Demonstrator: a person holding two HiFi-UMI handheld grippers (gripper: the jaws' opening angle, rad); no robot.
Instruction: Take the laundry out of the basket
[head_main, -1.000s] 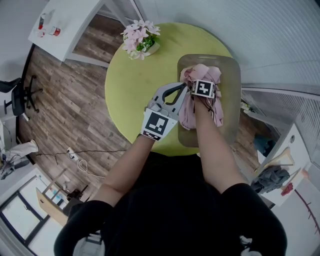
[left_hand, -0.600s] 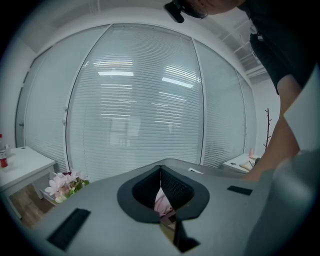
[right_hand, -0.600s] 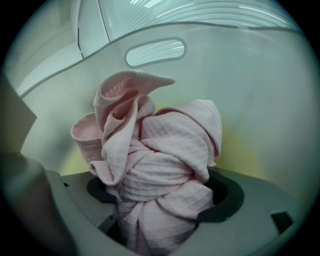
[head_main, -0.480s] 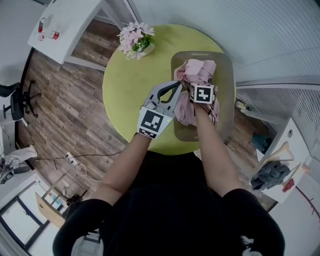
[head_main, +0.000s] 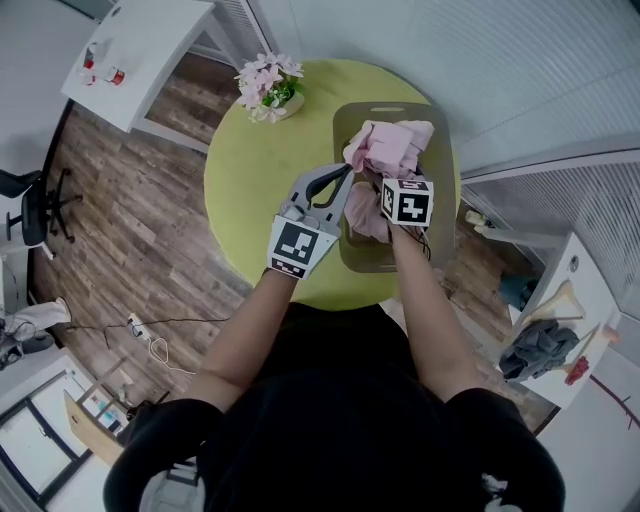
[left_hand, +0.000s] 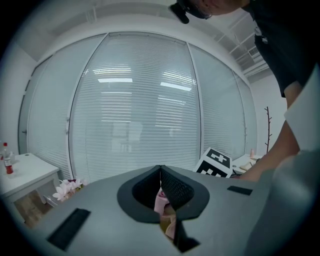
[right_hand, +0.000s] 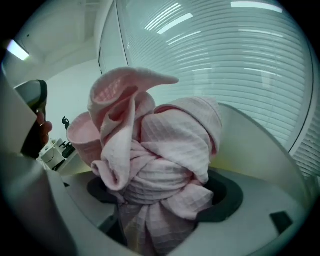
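Round yellow-green table (head_main: 250, 190): basket (head_main: 447, 180), flower pot (head_main: 268, 85).

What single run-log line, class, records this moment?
stage: removal | right gripper: jaws just closing, clamped on pink laundry above basket | left gripper: shut beside laundry | basket: on green table

Left of basket (head_main: 445, 200): bare table (head_main: 250, 190), open passage.
Far left of basket: flowers (head_main: 268, 82), well apart.
Basket's left rim: left gripper (head_main: 345, 171), jaws together, blocks it.
Inside basket, far end: pink laundry (head_main: 390, 145) fills it; right gripper (head_main: 398, 188) clamps a bundle above.
Inside basket, near end: bare.
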